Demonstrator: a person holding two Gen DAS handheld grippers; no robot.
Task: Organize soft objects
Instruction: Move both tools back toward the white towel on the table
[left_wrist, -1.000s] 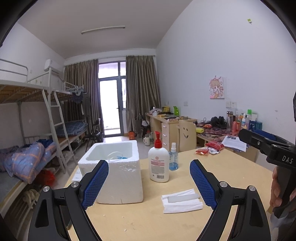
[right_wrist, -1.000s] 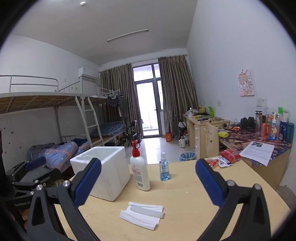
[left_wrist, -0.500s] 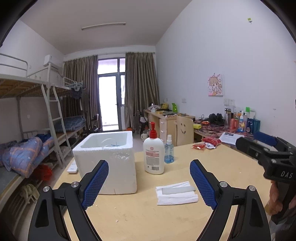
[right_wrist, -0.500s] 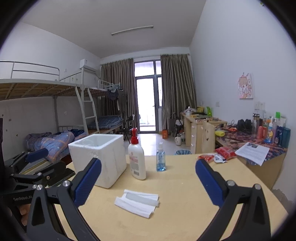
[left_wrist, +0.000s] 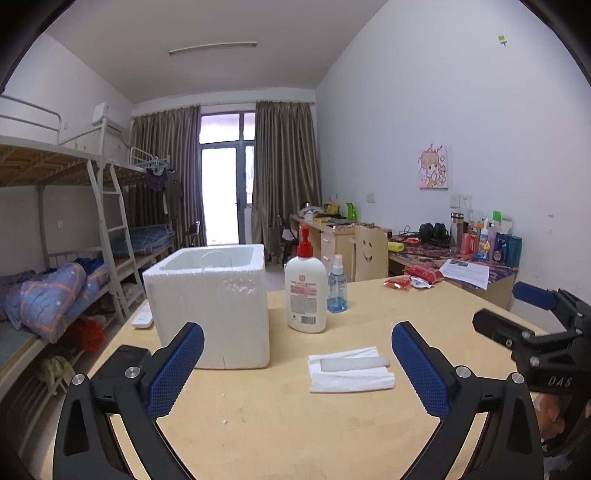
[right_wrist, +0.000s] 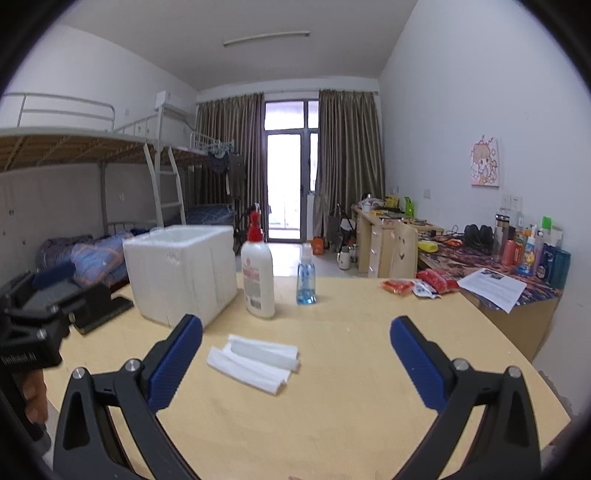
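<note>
a dorm room held a wide pale wooden table with a bunk bed along the left wall. compared with a second earlier, both handheld tools had sunk closer to the tabletop, so the objects loomed larger and nearer; this suggested an approach was starting and no sorting had been done yet. on the table stood a white foam box, open on top, then a white pump bottle with a red pump and a barcode, its label too small to read, and a small blue spray bottle. the soft thing, a folded white cloth, lay flat just in front of the bottles, untouched. the left gripper had just spread its jaws wider, nothing between them. the right gripper also gaped, empty; its body showed the letters "das" in the left view.
</note>
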